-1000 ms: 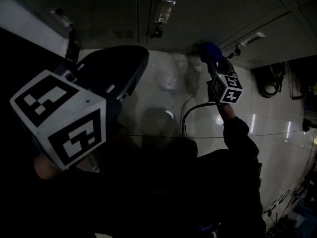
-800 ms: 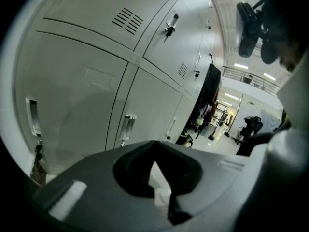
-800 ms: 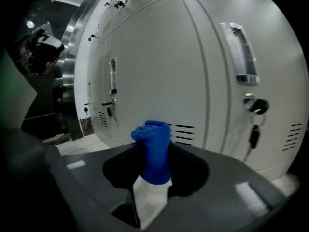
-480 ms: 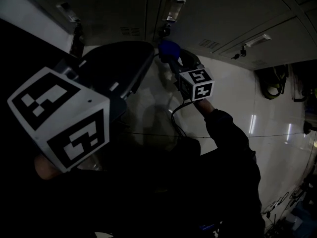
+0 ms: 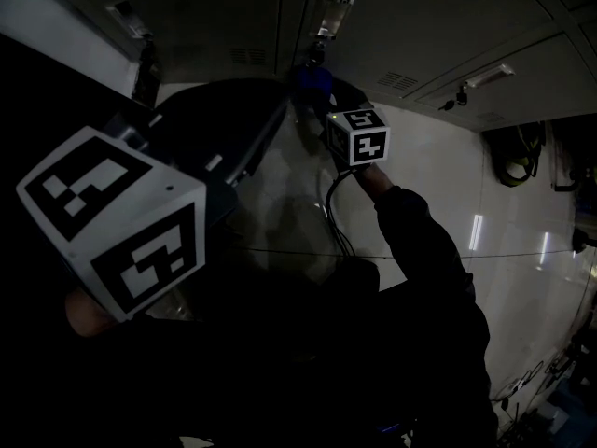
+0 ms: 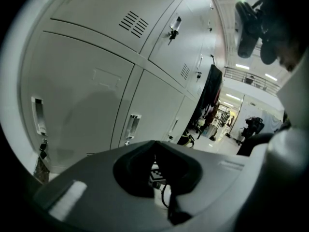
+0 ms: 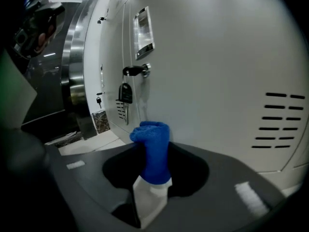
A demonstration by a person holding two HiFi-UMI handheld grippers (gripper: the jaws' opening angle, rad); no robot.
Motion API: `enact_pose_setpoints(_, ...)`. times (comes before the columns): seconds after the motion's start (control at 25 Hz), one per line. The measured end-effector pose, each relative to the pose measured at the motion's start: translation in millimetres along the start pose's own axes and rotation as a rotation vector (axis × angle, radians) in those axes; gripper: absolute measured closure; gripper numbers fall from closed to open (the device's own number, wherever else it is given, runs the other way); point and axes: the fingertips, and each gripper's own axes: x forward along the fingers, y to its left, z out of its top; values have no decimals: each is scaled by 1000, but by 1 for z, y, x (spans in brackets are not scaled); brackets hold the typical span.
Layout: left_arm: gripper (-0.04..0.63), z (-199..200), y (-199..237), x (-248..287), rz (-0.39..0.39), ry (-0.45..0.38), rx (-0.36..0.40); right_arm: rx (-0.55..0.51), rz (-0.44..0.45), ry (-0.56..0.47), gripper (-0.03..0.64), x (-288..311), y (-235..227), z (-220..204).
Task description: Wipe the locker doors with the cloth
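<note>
My right gripper [image 7: 153, 144] is shut on a bunched blue cloth [image 7: 153, 149], and the cloth's top presses against the pale grey locker door [image 7: 217, 57]. In the head view the blue cloth [image 5: 312, 82] sits just under a door's key lock, with the right gripper [image 5: 319, 96] and its marker cube behind it. The left gripper [image 5: 266, 110] is held close to the camera at the left, away from the doors. In the left gripper view its jaws meet at a seam and hold nothing; this left gripper [image 6: 154, 146] faces a row of locker doors [image 6: 82, 86].
A key with a hanging tag [image 7: 126, 92] sticks out of the lock [image 7: 135, 71] just left of the cloth, below a label holder [image 7: 143, 32]. Vent slots [image 7: 277, 120] are at the right. A cable [image 5: 334, 217] trails from the right gripper. The room is dim.
The right gripper has carried the cloth leftward along the locker doors, from the right-hand door to beneath the middle door's lock. The left gripper has hardly moved.
</note>
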Motion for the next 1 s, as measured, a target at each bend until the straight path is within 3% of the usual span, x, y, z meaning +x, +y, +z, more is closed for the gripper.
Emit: enact_pose_setpoints(1.0, 615, -2, -6, 15, 0, 28, 17, 150, -264, 55, 482, -120, -167, -55)
